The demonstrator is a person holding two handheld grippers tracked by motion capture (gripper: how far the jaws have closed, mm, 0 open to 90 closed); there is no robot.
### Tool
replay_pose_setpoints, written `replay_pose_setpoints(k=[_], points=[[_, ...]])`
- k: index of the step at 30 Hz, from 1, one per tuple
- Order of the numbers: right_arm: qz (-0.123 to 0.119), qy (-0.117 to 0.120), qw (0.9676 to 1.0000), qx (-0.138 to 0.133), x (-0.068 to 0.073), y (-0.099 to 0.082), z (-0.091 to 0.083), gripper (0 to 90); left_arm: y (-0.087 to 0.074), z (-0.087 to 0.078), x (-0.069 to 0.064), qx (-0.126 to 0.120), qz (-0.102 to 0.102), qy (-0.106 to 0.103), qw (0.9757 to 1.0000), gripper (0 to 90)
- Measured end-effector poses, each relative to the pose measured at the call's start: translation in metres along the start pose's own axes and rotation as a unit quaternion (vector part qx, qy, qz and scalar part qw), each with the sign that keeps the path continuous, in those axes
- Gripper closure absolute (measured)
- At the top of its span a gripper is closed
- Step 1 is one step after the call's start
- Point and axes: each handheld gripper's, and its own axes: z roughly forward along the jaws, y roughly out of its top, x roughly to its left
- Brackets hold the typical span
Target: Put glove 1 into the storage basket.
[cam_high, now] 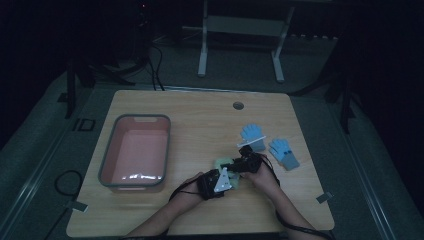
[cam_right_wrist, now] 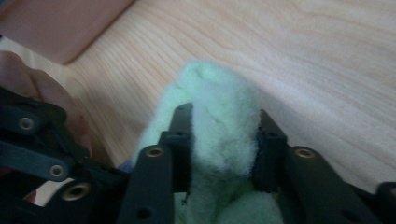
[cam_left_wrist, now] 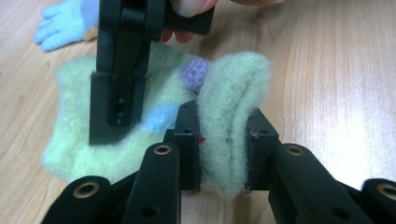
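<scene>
Black jaws, left gripper (cam_left_wrist: 223,140): closed on a raised fold of the pale green fuzzy knitted glove (cam_left_wrist: 93,140), pads pressing the pile from both sides. I logged this grip as firm.

Black jaws, right gripper (cam_right_wrist: 224,140): closed on another bunched fold of the same glove, fabric squeezed between the pads and bulging above them. In the left gripper view this gripper (cam_left_wrist: 116,116) stood upright over the glove's flat part, beside a blue patch and a purple knitted tip.

Glove, location: on the light wooden worktop (cam_high: 200,115), near its front edge, between my two hands (cam_high: 187,192), right of the pink plastic bin with a grey rim (cam_high: 111,150).

Other items: two blue knitted gloves with grey cuffs, one (cam_high: 253,135) just beyond my right gripper, the other (cam_high: 283,152) to its right, both lying flat and apart from the green one.

Step in hand, as I judged it: both grips had been taken on the green glove, lift not yet begun; the glove lay on the wood.

Next move, my estimate: raise both hands together, keeping the folds pinched, and carry the glove left toward the bin, minding that soft pile could slip from either grip.
</scene>
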Motion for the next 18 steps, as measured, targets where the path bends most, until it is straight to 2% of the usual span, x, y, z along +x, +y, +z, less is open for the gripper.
replay_pose_setpoints(k=[5,6,9,11,12,18], points=[[-0.005,-0.005,0.9999,-0.013,0.005,0.004,-0.006,72.2,0.004,-0.005,0.004,0.004,-0.004,-0.002,1.0,73.5],[-0.006,-0.007,0.9999,-0.014,0.007,0.008,-0.007,72.8,0.008,-0.012,0.008,0.004,-0.004,0.0,1.0,73.8],[-0.009,-0.004,0.9997,-0.021,0.011,0.014,-0.012,73.0,0.013,-0.02,0.011,0.005,0.0,0.006,1.0,73.9],[-0.01,-0.004,0.9997,-0.023,0.013,0.016,-0.014,73.0,0.013,-0.02,0.011,0.005,0.0,0.006,1.0,73.9],[-0.017,-0.007,0.9995,-0.027,0.018,0.022,-0.017,73.0,0.018,-0.029,0.015,0.004,0.003,0.011,0.9999,73.9],[-0.023,-0.005,0.9989,-0.039,0.028,0.037,-0.025,73.0,0.026,-0.044,0.021,0.01,0.017,0.026,0.9995,74.0]])
